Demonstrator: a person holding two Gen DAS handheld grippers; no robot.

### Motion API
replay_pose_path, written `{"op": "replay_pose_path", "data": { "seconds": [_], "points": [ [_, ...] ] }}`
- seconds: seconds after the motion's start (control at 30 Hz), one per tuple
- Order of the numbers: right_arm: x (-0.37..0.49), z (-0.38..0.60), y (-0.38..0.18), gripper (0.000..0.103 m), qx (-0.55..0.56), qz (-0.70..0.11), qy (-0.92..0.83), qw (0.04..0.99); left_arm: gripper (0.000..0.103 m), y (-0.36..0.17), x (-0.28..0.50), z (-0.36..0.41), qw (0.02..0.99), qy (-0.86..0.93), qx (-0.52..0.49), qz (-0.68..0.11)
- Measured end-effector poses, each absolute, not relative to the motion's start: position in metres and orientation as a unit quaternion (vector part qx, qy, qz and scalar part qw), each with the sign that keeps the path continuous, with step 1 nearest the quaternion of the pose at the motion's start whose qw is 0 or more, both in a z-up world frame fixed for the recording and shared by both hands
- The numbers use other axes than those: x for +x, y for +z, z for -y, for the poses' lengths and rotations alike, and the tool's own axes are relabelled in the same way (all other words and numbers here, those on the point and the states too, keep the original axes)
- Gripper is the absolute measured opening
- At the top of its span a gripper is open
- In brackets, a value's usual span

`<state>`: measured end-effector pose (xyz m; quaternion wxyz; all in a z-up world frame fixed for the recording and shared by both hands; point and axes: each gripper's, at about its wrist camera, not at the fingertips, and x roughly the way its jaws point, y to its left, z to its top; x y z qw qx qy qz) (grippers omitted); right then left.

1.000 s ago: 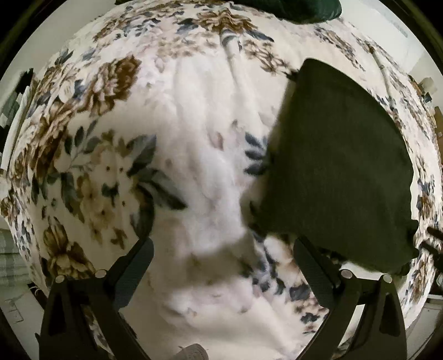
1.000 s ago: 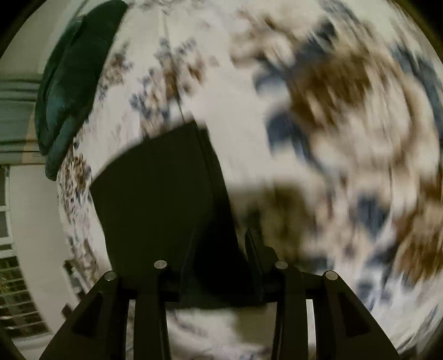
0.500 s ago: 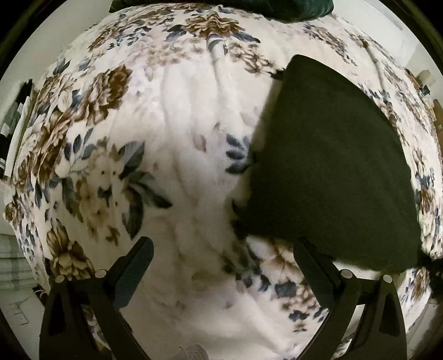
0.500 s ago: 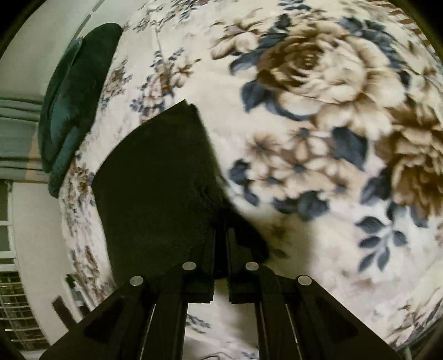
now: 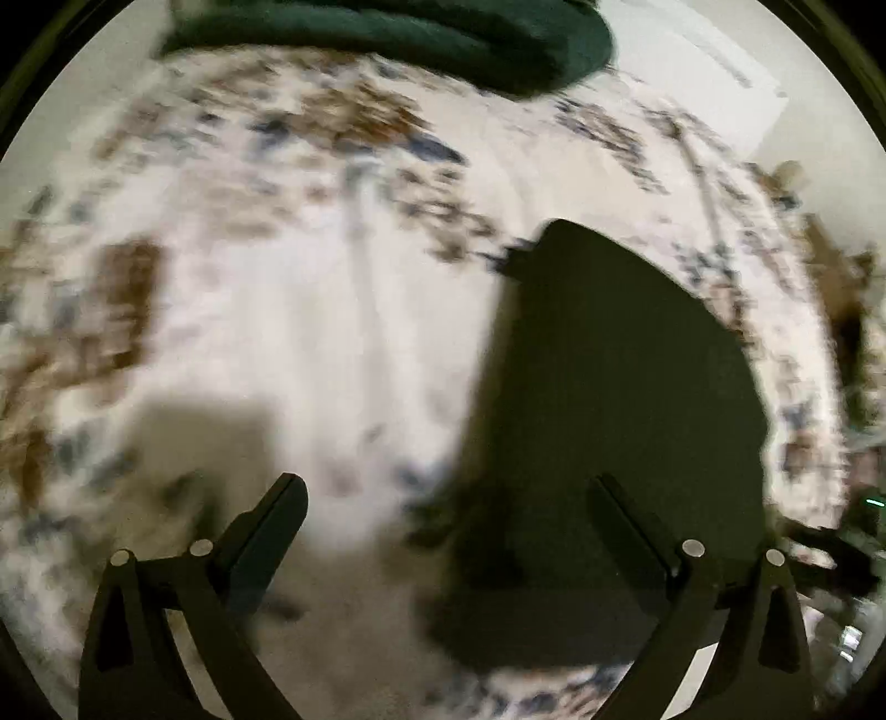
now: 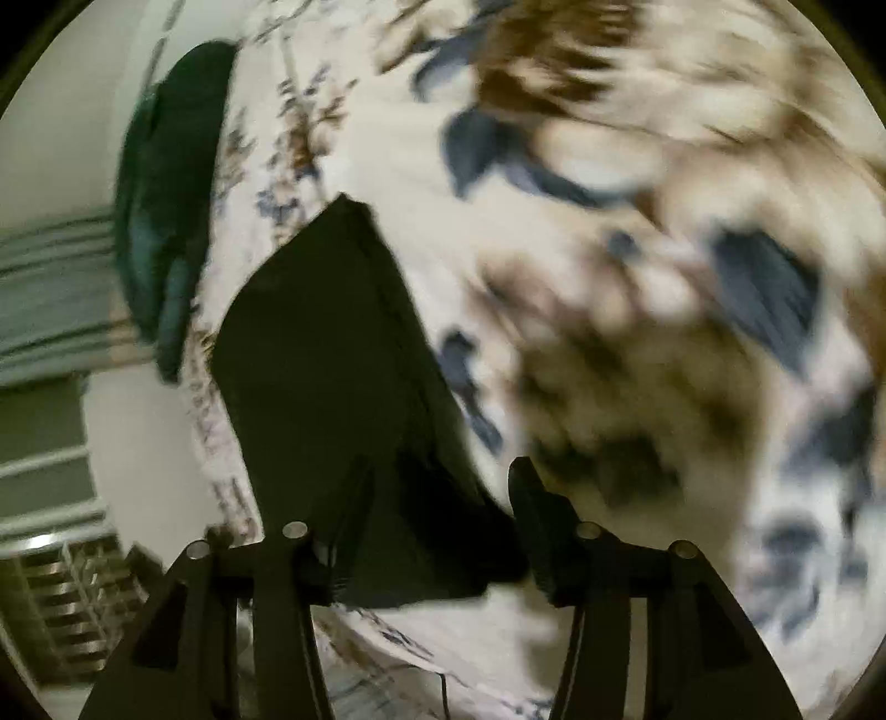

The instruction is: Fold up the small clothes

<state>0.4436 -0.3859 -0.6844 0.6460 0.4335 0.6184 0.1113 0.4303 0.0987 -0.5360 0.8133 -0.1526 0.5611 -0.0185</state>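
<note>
— Two black fingers (image 5: 266, 531) of the left gripper (image 5: 448, 501) spread wide across the bottom of the left wrist view, pinching nothing.
— And the cloth?
— Dark folded garment (image 5: 603, 432) lying flat on the floral blanket (image 5: 332, 332), right of centre, reaching under the right-hand finger; whether touching it, cannot tell. Dark green cushion (image 5: 421, 33) along the top edge. Blurred all over.
— Right wrist view?
— Right gripper (image 6: 437, 498) parted too, jaws apart with a near corner of the same dark garment (image 6: 332, 387) between them, not clamped. Left finger dark against the cloth, hard to separate. Garment running from lower centre up toward the upper left, floral blanket (image 6: 637, 332) filling the right, green cushion (image 6: 166, 221) at the left edge.
</note>
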Motion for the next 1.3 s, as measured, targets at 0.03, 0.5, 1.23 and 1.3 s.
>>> {"op": "replay_pose_path", "data": {
  "seconds": [0.03,0.5,1.23,1.3],
  "points": [
    [0.453,0.384,-0.692,0.053,0.433,-0.622,0.125,0.64,0.103,-0.545,0.441,-0.1,0.804,-0.033,-0.165,-0.57],
    [0.512,0.335,-0.725,0.061,0.479,-0.603,0.29,0.568,0.103,-0.587,0.502,-0.09,0.764,-0.159,-0.207,-0.59],
    [0.523,0.278,-0.736,0.066,0.454,-0.625,0.302,0.559,0.103,-0.597,0.517,-0.076,0.759,-0.202,-0.221,-0.578],
    [0.525,0.273,-0.736,0.066,0.449,-0.631,0.298,0.559,0.103,-0.597,0.517,-0.076,0.758,-0.201,-0.223,-0.58]
  ]
}}
